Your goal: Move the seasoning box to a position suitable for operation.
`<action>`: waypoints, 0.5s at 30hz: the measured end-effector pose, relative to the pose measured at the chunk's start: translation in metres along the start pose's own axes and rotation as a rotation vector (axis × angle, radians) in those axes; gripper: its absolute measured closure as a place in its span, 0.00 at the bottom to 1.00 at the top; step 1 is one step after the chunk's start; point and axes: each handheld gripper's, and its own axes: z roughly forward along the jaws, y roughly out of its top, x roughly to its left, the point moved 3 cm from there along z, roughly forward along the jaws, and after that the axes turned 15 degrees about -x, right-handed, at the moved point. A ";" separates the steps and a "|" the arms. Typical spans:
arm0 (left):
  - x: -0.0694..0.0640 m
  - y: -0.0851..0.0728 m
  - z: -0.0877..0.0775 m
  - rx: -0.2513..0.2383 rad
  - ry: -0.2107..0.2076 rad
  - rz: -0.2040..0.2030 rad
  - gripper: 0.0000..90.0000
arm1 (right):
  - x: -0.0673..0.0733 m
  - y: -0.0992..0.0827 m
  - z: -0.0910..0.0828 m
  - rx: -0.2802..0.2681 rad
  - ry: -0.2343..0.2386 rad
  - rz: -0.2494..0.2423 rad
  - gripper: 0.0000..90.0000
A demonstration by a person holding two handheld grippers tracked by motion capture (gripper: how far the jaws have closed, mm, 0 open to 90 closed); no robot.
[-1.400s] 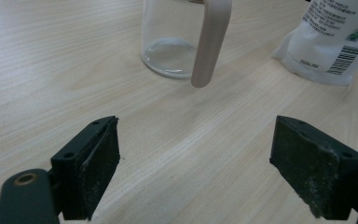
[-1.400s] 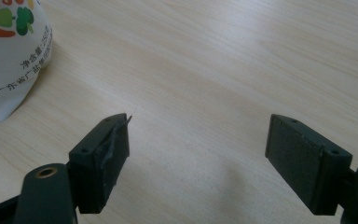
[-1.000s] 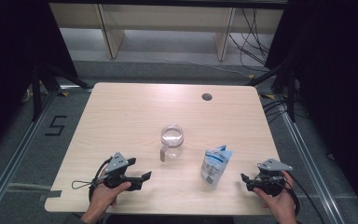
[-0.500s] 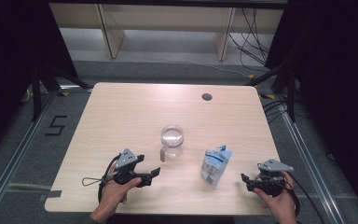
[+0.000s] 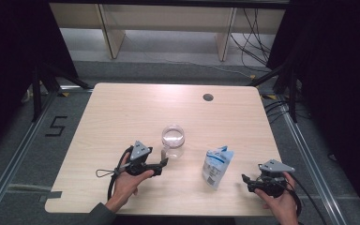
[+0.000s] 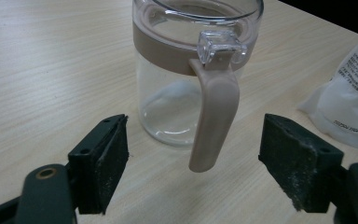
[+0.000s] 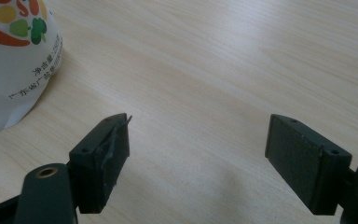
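Observation:
A clear glass jar (image 5: pixel 173 140) with a tan collar and lid stands upright at the middle of the wooden table (image 5: pixel 122 112). Its tan handle (image 6: pixel 214 121) faces my left gripper (image 5: pixel 163 163), which lies level just left of the jar. In the left gripper view the left gripper (image 6: pixel 193 172) is open; its jaws have just been closing a little, and the handle's tip hangs in the gap untouched. A white printed pouch (image 5: pixel 216 166) stands right of the jar. My right gripper (image 5: pixel 245 179) rests open near the front right edge, the pouch (image 7: pixel 14 56) off to its left.
A round cable hole (image 5: pixel 208 97) sits in the table's far right part. The pouch (image 6: pixel 349 93) is close behind the jar (image 6: pixel 186 93) on the right in the left gripper view. Dark curtains and floor rails flank the table.
My left gripper has slid right across the table's front toward the jar. The right gripper, jar and pouch have kept still.

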 end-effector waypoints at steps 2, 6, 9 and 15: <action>0.000 0.001 0.003 0.004 0.003 0.022 0.32 | 0.004 0.001 -0.001 0.022 -0.006 0.046 0.25; -0.002 0.002 0.008 -0.006 0.002 0.051 0.38 | 0.000 0.002 0.000 0.003 0.004 0.002 0.25; -0.002 0.003 0.010 -0.013 0.000 0.062 0.42 | 0.001 0.002 0.001 0.006 0.010 0.008 0.25; -0.002 0.005 0.015 -0.025 0.005 0.093 0.55 | 0.000 0.003 0.000 -0.015 -0.002 0.001 0.26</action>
